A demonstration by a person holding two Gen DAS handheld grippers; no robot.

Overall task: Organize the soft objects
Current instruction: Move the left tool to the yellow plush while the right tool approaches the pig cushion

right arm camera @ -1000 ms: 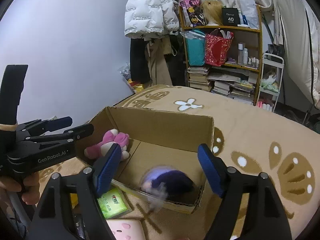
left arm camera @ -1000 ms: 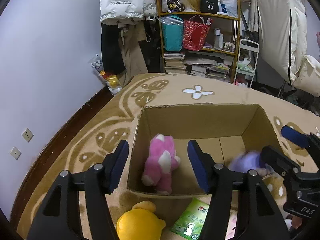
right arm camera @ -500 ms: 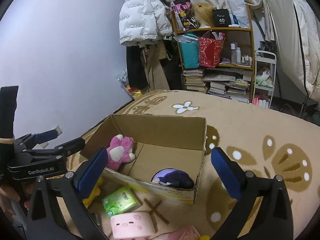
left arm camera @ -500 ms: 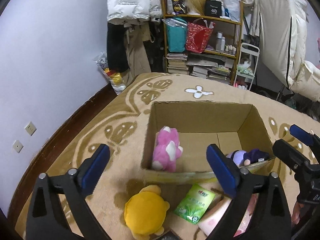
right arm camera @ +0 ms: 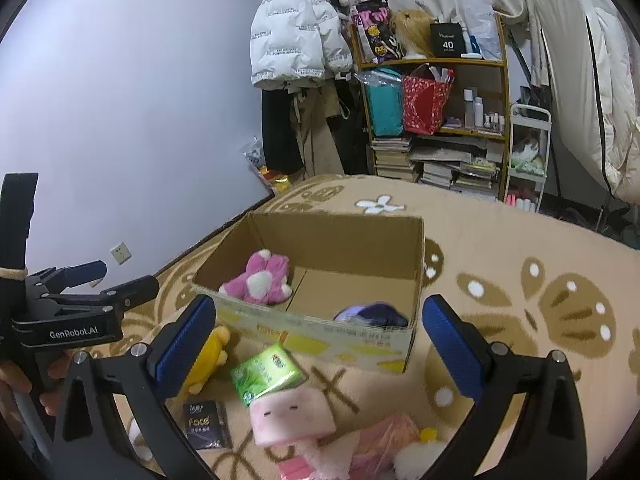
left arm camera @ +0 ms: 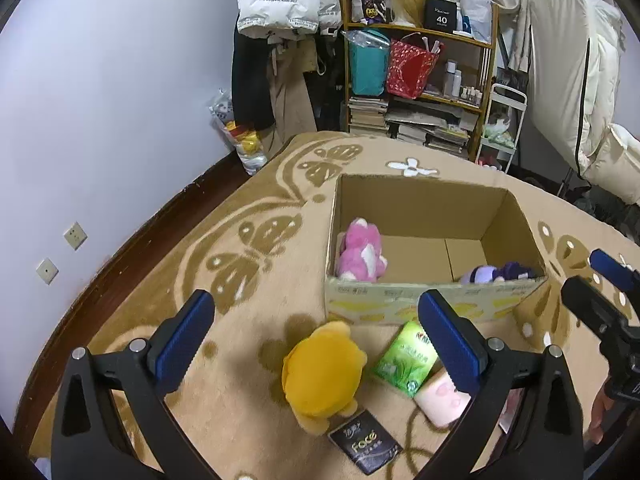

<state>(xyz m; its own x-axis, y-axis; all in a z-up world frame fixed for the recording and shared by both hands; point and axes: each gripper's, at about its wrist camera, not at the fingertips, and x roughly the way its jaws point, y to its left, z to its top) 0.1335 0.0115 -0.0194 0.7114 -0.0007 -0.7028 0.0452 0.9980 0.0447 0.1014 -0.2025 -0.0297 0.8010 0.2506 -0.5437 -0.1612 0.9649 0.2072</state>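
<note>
A second ago my left gripper (left arm camera: 316,336) was half closed over the cardboard box (left arm camera: 420,304) beside the pink plush toy (left arm camera: 362,252), and my right gripper (right arm camera: 320,340) was letting the purple plush toy (right arm camera: 370,314) drop. Now both pairs of fingers stand wide apart with nothing between them, and both have pulled back from the box. I take that to mean two soft things are put away and I am free for the next.

The box sits on the patterned carpet (left arm camera: 248,248). Inside, the pink toy lies against the left wall and the purple toy rests in the near right corner.

Still outside, just in front of the box: a yellow plush toy (left arm camera: 322,376), a green tissue pack (left arm camera: 406,360), a pink pig cushion (right arm camera: 290,414) and a black tissue pack (left arm camera: 364,442).
</note>
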